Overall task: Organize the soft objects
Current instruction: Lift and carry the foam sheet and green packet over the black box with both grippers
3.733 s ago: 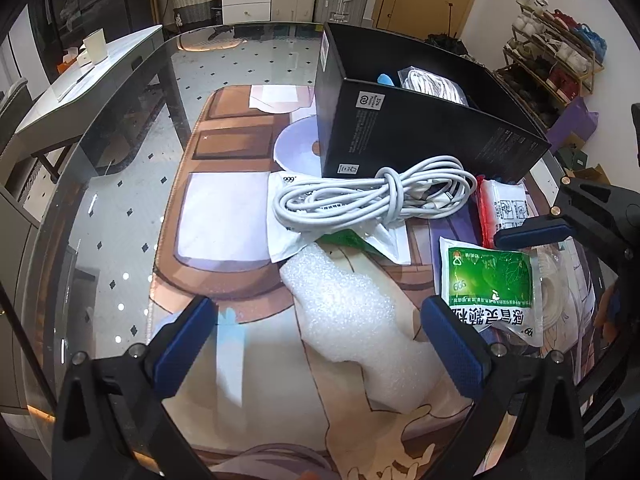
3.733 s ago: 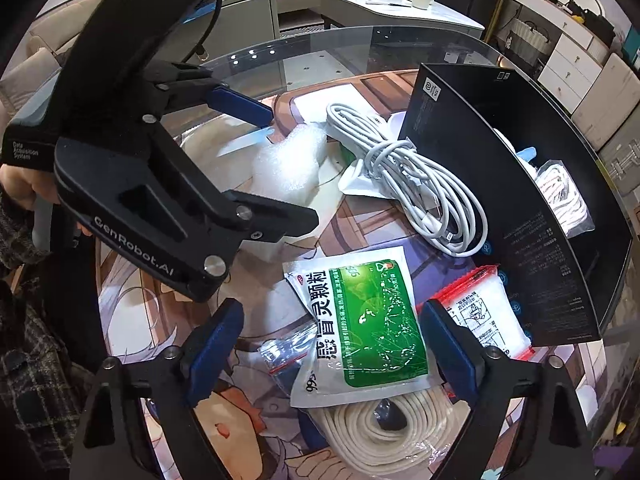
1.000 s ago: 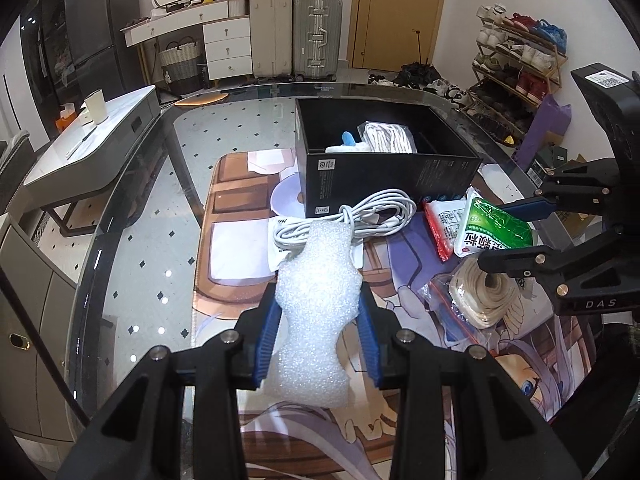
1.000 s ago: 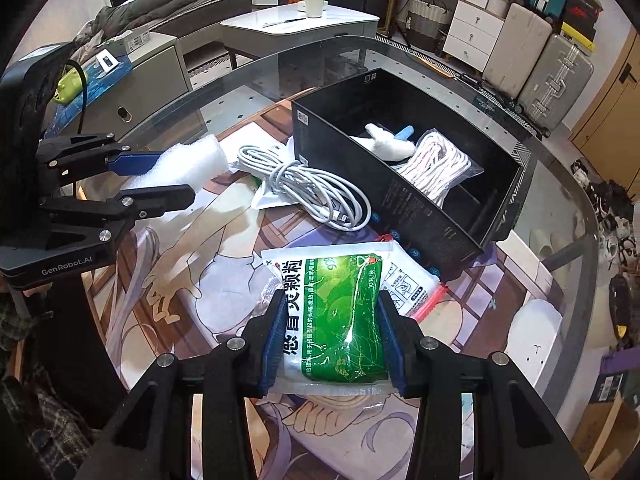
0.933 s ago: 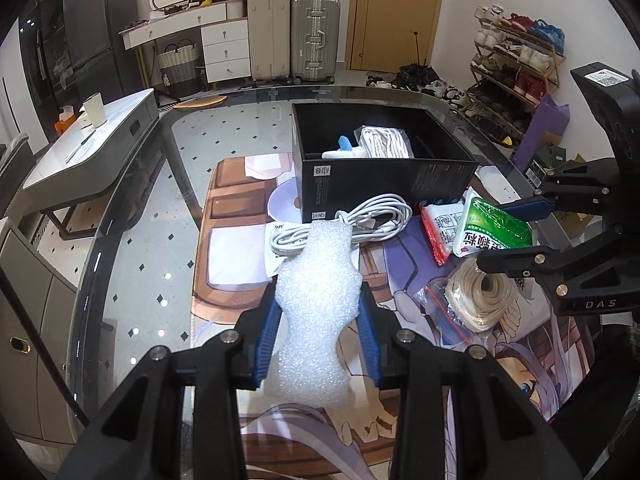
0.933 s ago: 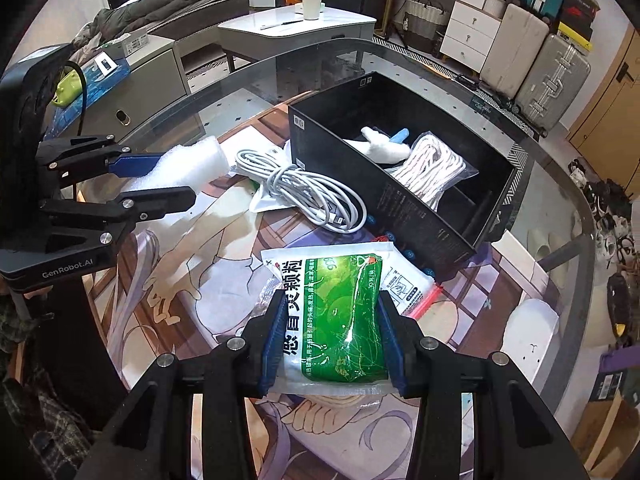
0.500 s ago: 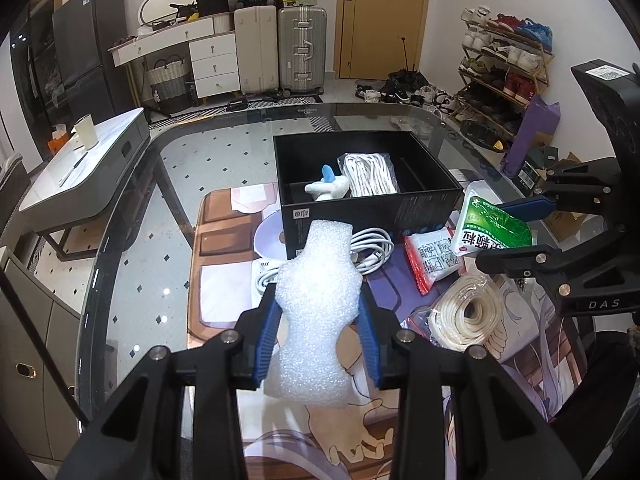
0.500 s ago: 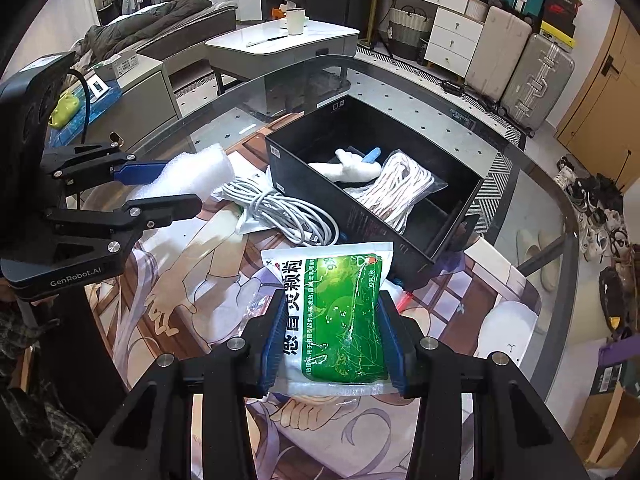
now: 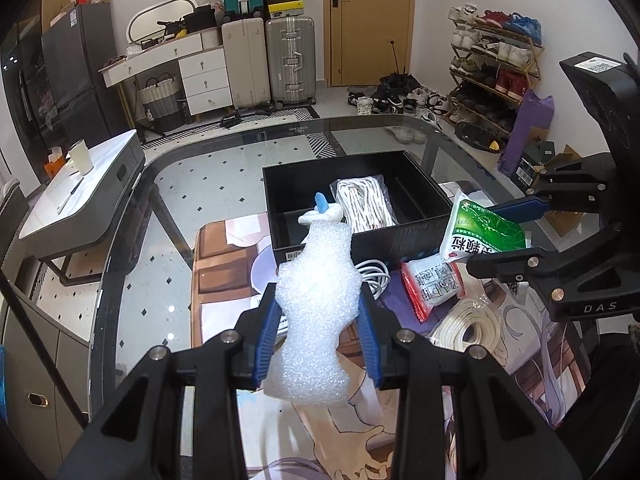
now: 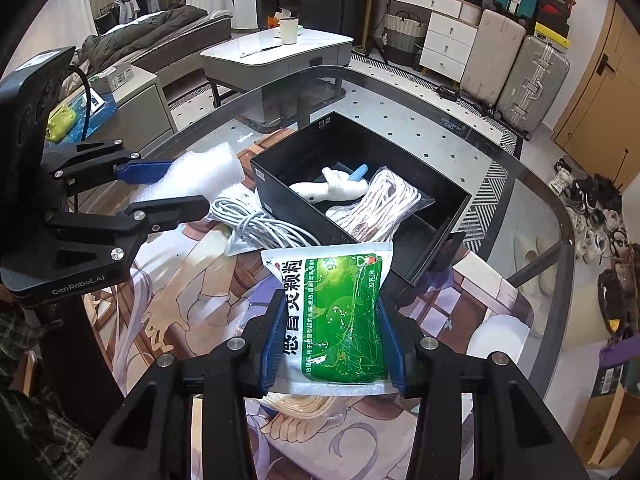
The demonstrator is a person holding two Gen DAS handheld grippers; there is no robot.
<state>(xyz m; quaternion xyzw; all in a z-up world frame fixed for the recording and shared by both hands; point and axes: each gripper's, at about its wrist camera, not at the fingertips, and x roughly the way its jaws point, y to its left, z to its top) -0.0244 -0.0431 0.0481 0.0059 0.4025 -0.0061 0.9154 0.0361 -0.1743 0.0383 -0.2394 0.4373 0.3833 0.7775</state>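
Foam piece point(image 9: 316, 312) pinched in left gripper point(image 9: 318, 336), green sachet point(image 10: 340, 320) in right gripper point(image 10: 332, 344); transfer step. Next: release both over black box point(image 9: 400, 236).

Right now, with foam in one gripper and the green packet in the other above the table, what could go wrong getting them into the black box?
1. The left gripper pinches the foam piece only at its narrow waist, so it might slip or tear.
2. The green packet could sag and catch the black box wall.
3. The box already holds a rope bundle and a white toy, so both loads may crowd together.
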